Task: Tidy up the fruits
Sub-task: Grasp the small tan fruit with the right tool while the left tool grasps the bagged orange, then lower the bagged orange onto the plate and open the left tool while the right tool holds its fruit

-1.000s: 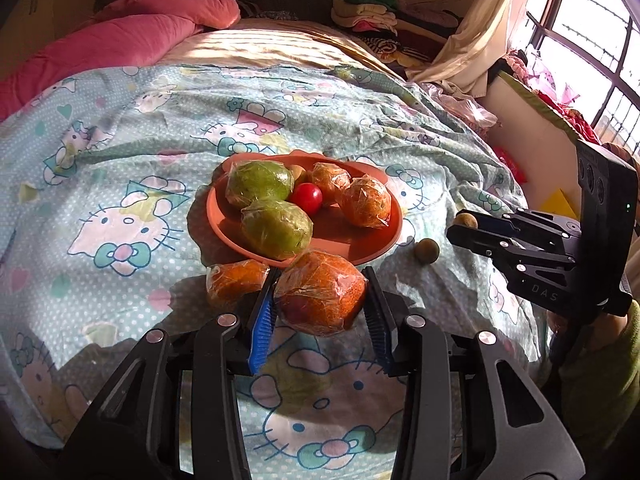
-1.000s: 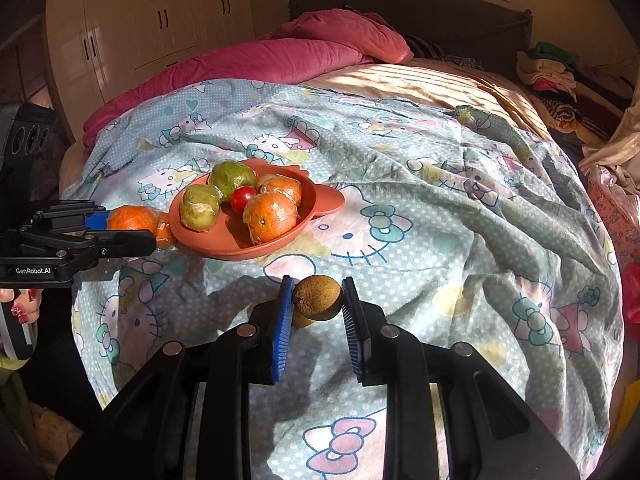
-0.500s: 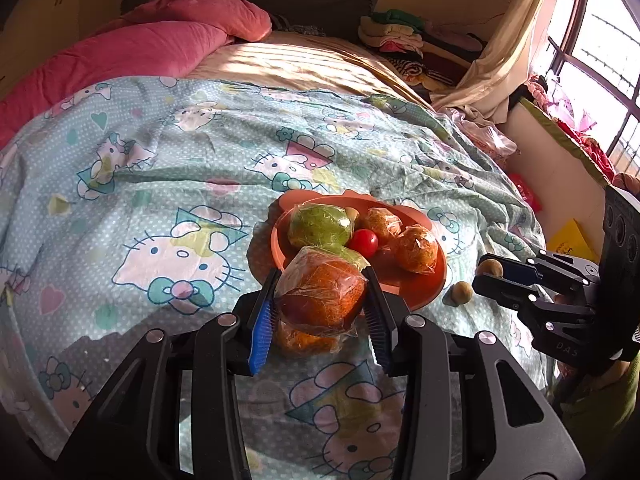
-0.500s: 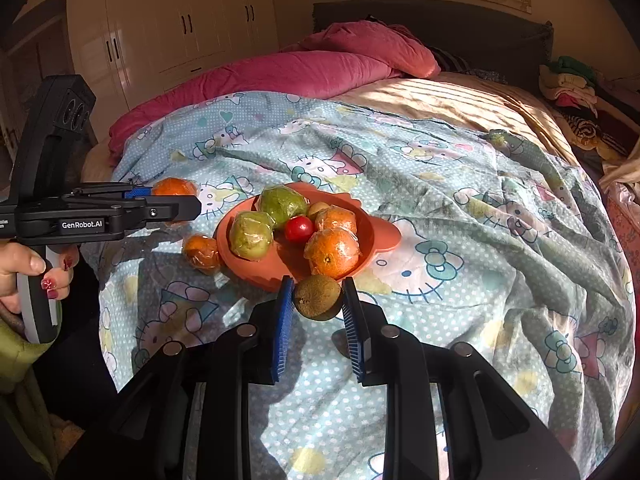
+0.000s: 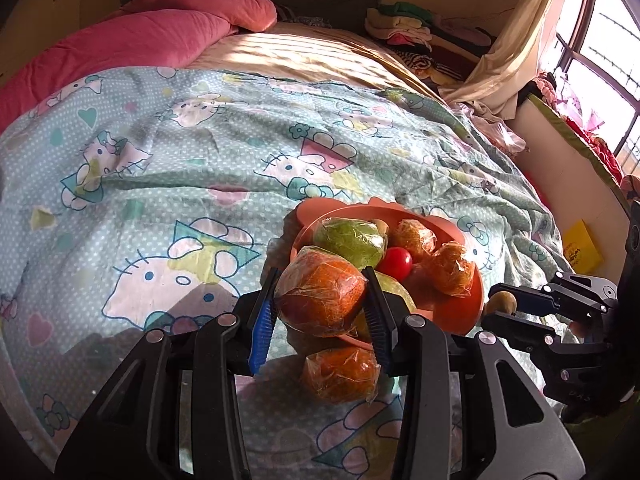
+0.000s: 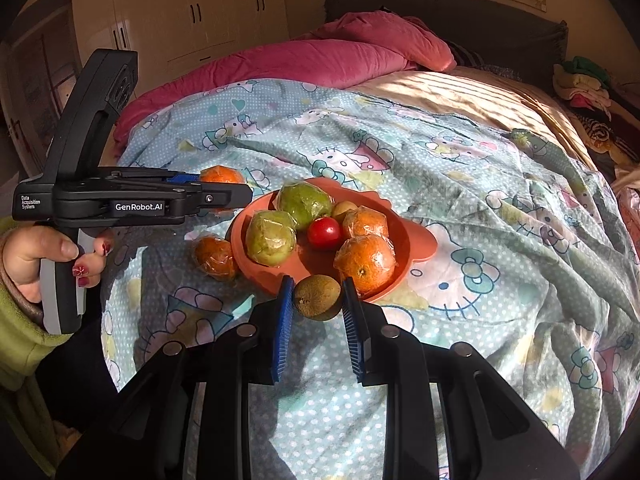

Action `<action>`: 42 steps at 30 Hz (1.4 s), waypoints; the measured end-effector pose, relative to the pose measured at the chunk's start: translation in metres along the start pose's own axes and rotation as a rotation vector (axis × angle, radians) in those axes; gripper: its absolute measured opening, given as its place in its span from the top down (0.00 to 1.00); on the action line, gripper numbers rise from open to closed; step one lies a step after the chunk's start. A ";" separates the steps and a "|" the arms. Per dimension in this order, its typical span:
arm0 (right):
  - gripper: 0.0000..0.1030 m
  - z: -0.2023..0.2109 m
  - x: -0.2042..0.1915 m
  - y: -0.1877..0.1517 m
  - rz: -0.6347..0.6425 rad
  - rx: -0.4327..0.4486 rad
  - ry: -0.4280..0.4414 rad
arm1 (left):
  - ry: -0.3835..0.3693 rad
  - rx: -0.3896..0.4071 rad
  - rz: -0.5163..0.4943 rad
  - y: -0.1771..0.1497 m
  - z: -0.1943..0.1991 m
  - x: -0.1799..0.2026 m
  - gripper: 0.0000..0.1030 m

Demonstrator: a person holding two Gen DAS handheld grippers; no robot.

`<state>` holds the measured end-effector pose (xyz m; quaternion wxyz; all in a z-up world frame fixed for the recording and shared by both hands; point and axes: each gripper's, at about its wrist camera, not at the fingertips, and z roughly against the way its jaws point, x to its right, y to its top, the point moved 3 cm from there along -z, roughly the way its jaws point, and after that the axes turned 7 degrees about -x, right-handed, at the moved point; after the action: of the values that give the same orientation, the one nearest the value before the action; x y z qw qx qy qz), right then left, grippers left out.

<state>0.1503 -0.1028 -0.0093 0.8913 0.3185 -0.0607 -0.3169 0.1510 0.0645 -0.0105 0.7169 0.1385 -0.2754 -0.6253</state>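
Observation:
An orange plate (image 6: 404, 236) lies on the cartoon-print bedspread and holds two wrapped green fruits (image 6: 270, 236), two wrapped oranges (image 6: 366, 262), a red tomato (image 6: 325, 232) and a small brown fruit. My left gripper (image 5: 322, 300) is shut on a plastic-wrapped orange (image 5: 320, 298), held in the air at the plate's near-left rim (image 5: 474, 304). A second wrapped orange (image 5: 342, 372) lies on the bedspread below it, beside the plate. My right gripper (image 6: 316, 302) is shut on a brown kiwi (image 6: 317, 297) just at the plate's near edge.
The bedspread (image 6: 460, 184) is rumpled into folds on the right. Pink pillows and a quilt (image 6: 332, 56) lie at the head of the bed. Folded clothes (image 5: 420, 28) are piled at the far right by the window. A hand (image 6: 44, 256) grips the left tool's handle.
Both grippers have moved toward the plate with their fruit. The left one's orange now hangs over the plate's rim, above the loose orange. The kiwi has reached the plate's near edge.

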 end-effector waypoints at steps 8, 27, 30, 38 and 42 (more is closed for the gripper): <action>0.77 -0.012 -0.010 0.007 0.018 -0.009 0.017 | -0.017 -0.008 0.005 0.004 -0.011 -0.001 0.69; 0.77 -0.035 -0.015 0.017 0.045 -0.045 0.008 | -0.057 -0.019 -0.001 0.008 -0.027 -0.005 0.69; 0.77 -0.039 -0.013 0.015 0.042 -0.055 0.004 | -0.060 -0.023 -0.005 0.009 -0.030 -0.006 0.69; 0.77 -0.040 -0.012 0.015 0.044 -0.053 0.005 | -0.048 -0.024 -0.026 0.011 -0.035 -0.005 0.69; 0.77 -0.042 -0.012 0.015 0.041 -0.054 0.007 | -0.045 -0.022 -0.033 0.011 -0.035 -0.004 0.69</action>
<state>0.1621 -0.0642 -0.0321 0.9061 0.2940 -0.0552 -0.2990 0.1796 0.0654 -0.0342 0.7017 0.1211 -0.2821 -0.6429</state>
